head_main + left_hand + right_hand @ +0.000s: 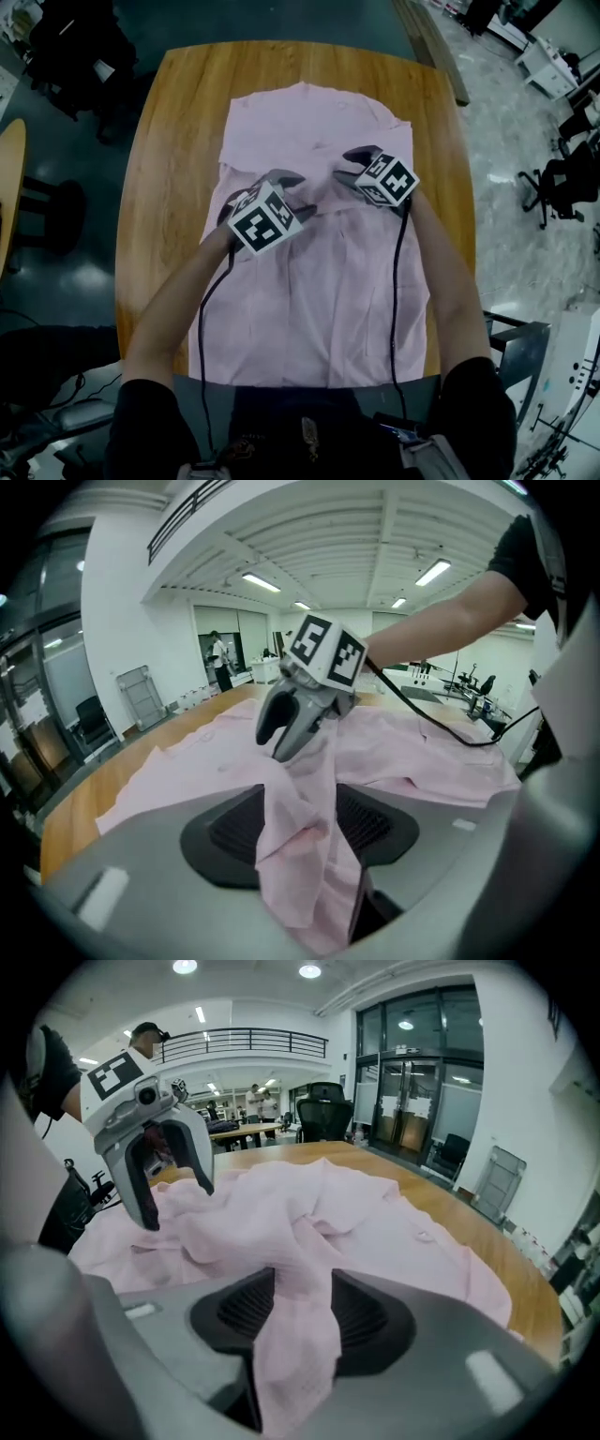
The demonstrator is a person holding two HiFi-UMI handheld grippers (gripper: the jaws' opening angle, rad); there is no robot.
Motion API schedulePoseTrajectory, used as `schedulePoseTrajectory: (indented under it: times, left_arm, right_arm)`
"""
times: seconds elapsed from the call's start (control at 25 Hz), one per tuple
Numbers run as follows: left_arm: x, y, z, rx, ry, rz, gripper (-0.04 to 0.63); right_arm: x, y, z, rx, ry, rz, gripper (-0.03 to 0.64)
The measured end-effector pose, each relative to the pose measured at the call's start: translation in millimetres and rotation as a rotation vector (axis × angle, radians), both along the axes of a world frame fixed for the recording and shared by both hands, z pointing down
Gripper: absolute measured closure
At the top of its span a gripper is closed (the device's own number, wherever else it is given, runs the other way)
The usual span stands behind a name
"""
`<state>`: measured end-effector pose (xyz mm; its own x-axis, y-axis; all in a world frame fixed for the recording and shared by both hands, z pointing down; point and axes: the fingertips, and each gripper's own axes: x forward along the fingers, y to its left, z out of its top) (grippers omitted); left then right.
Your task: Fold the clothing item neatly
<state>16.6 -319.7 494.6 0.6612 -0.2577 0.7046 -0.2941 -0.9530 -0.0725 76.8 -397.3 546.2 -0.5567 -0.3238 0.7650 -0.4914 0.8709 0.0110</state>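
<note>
While the pink shirt (314, 309) lies spread across the table (164, 178), we have the left gripper (292, 192) parted, with a fold of cloth loose between its jaws, and the right gripper (349, 165) likewise parted around a fold. We judge that a mid-shirt fold is being released; next, both should draw clear without dragging it.

Pale pink thin woven cloth garment (309, 309), spread lengthwise through the middle of the head view. Lies mostly flat, with the lower part smooth toward the bottom of the frame and the upper edge uneven near the top. Bunches into raised, creased folds across the centre. Hangs as a narrow crumpled strip at lower centre of each gripper view, the rest rumpled behind.
</note>
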Motion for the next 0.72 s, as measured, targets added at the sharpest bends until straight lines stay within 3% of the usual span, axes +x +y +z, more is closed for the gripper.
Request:
schedulePoseTrajectory:
  times: [0.12,0.16,0.2,0.32,0.56,0.64,0.72]
  left_arm:
    - [14.4,-2.4,18.5,0.049,-0.065,0.018,0.321]
    - [12.3,-11.1,22.4,0.073,-0.078,-0.017,0.394]
    - [7.1,-20.5,23.6,0.080,-0.074,-0.065,0.526]
    - [-9.5,-38.0,6.4,0.004,0.034,-0.174,0.557]
    - [-2.2,-36.6,-44.0,-0.200,0.289,-0.194,0.552]
    - [3.4,-36.7,-48.5,-0.270,0.368,-0.217,0.549]
    - [5.0,-38.7,-39.7,-0.330,0.395,-0.256,0.543]
  right_arm:
    - [-1.2,-1.5,5.0,-0.015,-0.010,-0.076,0.463]
    - [-1.9,-1.1,5.2,-0.020,0.000,-0.100,0.530]
    - [-3.2,0.1,3.9,-0.026,0.007,-0.122,0.589]
    - [-6.6,3.7,-16.7,-0.048,-0.027,-0.162,0.594]
    - [7.5,5.0,-85.9,-0.092,-0.127,-0.193,0.594]
    - [17.0,5.5,-93.6,-0.134,-0.127,-0.175,0.594]
    - [28.0,-3.5,-89.2,-0.137,-0.111,-0.093,0.593]
